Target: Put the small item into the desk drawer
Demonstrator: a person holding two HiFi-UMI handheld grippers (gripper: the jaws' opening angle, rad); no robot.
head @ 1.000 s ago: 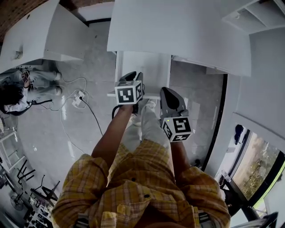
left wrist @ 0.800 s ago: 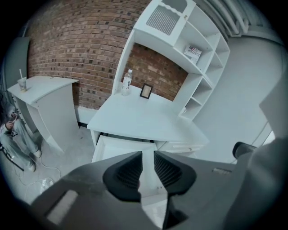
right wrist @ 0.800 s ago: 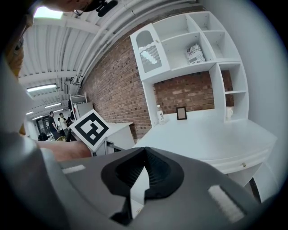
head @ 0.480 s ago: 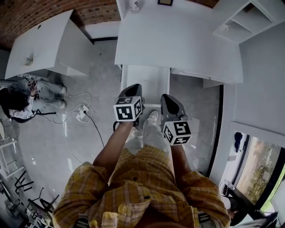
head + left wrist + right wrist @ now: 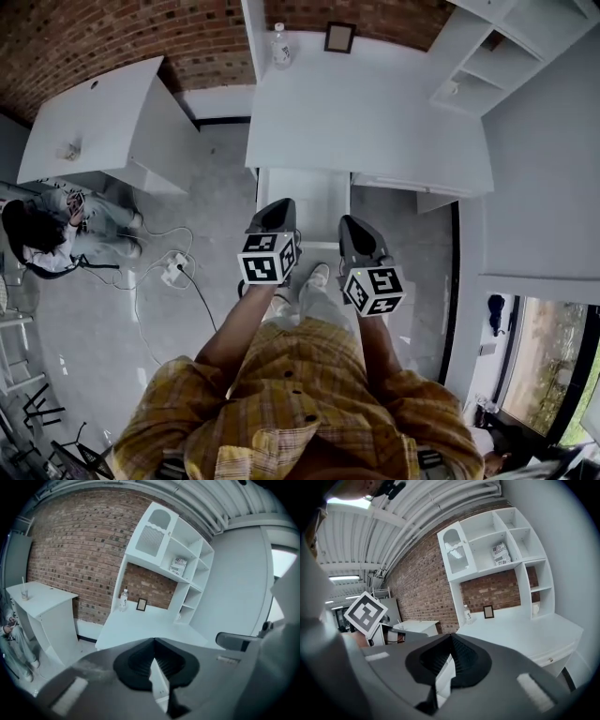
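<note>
The white desk [image 5: 366, 112] stands ahead of me, with a white pedestal unit [image 5: 302, 192] under its front edge. In the right gripper view the desk [image 5: 520, 632] shows a shut drawer with a small knob [image 5: 551, 659] along its front. My left gripper [image 5: 277, 208] is shut and holds nothing; its jaws meet tip to tip [image 5: 153, 639]. My right gripper [image 5: 352, 223] hangs beside it above the floor, also shut with nothing held [image 5: 451, 636]. Both are short of the desk. I cannot tell which small item is meant.
A clear bottle [image 5: 278, 47] and a small picture frame [image 5: 338, 37] stand at the desk's back. A white shelf unit [image 5: 487, 56] rises at the right, with a cup [image 5: 535, 609] in it. A second white table [image 5: 94, 122] stands left, with cables [image 5: 169, 267] and a seated person [image 5: 42, 234].
The head view has swung upward, so the back of the desk with the bottle and frame has come into sight. The left gripper's jaws have closed together.
</note>
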